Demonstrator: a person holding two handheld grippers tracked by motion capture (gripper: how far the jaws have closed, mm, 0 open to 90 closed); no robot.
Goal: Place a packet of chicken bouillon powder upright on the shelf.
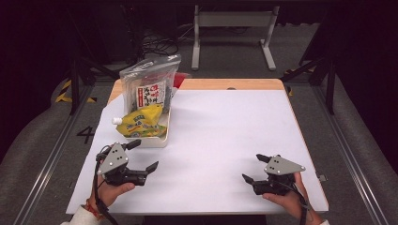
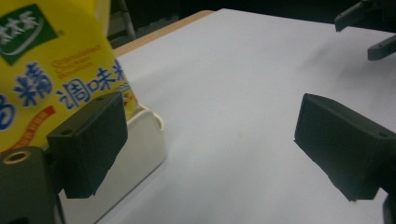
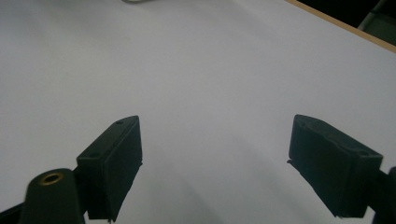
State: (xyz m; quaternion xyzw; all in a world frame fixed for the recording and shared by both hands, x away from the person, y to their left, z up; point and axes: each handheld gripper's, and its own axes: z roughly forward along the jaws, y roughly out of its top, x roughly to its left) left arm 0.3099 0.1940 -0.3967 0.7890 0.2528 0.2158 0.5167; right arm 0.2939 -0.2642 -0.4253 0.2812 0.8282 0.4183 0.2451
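Pouch (image 1: 141,123) and bag (image 1: 151,86) in tray (image 1: 162,139) at table (image 1: 225,140) far-left.

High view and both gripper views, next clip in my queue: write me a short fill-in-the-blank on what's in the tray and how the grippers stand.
1. The yellow pouch lies in a white ____ at the table's far left.
2. Behind the pouch, a clear ____ of packets stands upright in the same tray.
3. The left gripper has its jaws ____, holding nothing.
4. The right gripper hovers over the ____ table cover.

Missing words: tray; bag; open; white
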